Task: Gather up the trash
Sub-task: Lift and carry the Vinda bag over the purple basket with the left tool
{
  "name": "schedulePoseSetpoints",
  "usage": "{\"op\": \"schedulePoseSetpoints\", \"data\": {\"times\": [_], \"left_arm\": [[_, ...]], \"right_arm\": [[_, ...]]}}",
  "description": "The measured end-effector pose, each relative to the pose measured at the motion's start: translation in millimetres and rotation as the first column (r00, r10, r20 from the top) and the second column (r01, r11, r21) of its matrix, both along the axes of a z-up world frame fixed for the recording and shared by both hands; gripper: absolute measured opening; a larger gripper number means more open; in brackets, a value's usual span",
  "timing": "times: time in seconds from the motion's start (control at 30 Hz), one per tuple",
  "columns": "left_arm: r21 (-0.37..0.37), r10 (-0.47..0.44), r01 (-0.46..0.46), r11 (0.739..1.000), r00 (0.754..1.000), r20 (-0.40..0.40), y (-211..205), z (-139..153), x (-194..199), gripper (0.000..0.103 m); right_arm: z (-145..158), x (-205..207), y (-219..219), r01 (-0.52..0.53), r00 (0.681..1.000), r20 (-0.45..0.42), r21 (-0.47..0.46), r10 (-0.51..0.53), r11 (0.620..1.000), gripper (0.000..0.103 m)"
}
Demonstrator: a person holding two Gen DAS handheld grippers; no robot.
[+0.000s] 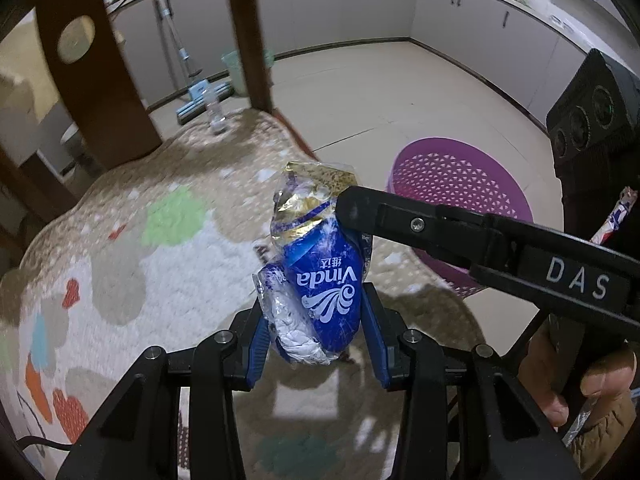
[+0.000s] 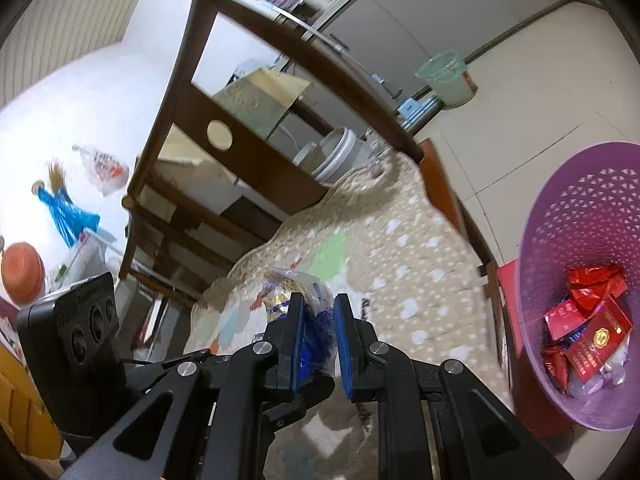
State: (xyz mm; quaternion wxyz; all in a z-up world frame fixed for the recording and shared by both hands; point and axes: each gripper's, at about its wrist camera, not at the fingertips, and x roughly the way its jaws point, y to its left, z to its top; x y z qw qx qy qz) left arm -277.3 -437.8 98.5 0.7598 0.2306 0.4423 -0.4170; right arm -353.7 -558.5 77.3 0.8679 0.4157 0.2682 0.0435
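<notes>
A crumpled blue Vinda tissue packet [image 1: 320,276] with a clear gold-printed top stands between the blue pads of my left gripper [image 1: 318,320], which is shut on its lower part. My right gripper [image 1: 352,216] reaches in from the right and pinches the packet's upper part. In the right wrist view the right gripper [image 2: 318,320] is shut on the packet [image 2: 296,292], above a patterned cushion [image 2: 384,256]. A purple basket [image 2: 576,240] stands to the right, holding red wrappers [image 2: 588,328].
The purple basket [image 1: 452,188] sits on the tiled floor beyond the cushion [image 1: 140,248]. A brown wooden chair back [image 1: 92,64] rises at the left. A small clear bottle [image 1: 216,112] stands at the cushion's far edge. A mop [image 1: 192,96] and a green bin [image 1: 236,72] stand by the cabinets.
</notes>
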Motion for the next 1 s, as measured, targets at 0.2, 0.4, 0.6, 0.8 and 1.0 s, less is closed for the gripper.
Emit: {"op": "schedulePoseSetpoints", "data": {"times": [0.2,0.4,0.6,0.8,1.0], "left_arm": [[0.011,-0.047,0.046,0.999,0.999,0.021,-17,0,-9,0.041],[0.022,-0.078,0.078,0.997,0.997,0.025,-34,-1,-17,0.041],[0.034,-0.119,0.118,0.992,0.992,0.04,-54,-2,-31,0.041],[0.044,-0.161,0.158,0.986,0.985,0.059,-75,-4,-43,0.041],[0.053,-0.202,0.199,0.979,0.977,0.065,-99,-7,-52,0.041]], "right_arm": [[-1,-15,-19,0.056,0.998,0.011,0.03,-0.056,0.998,0.016],[-2,-27,-30,0.087,0.996,0.015,0.034,-0.087,0.996,0.016],[-5,-42,-45,0.132,0.991,0.015,0.053,-0.133,0.99,0.016],[-7,-58,-64,0.186,0.982,0.018,0.072,-0.188,0.98,0.016],[-10,-74,-83,0.244,0.969,0.017,0.095,-0.247,0.965,0.016]]}}
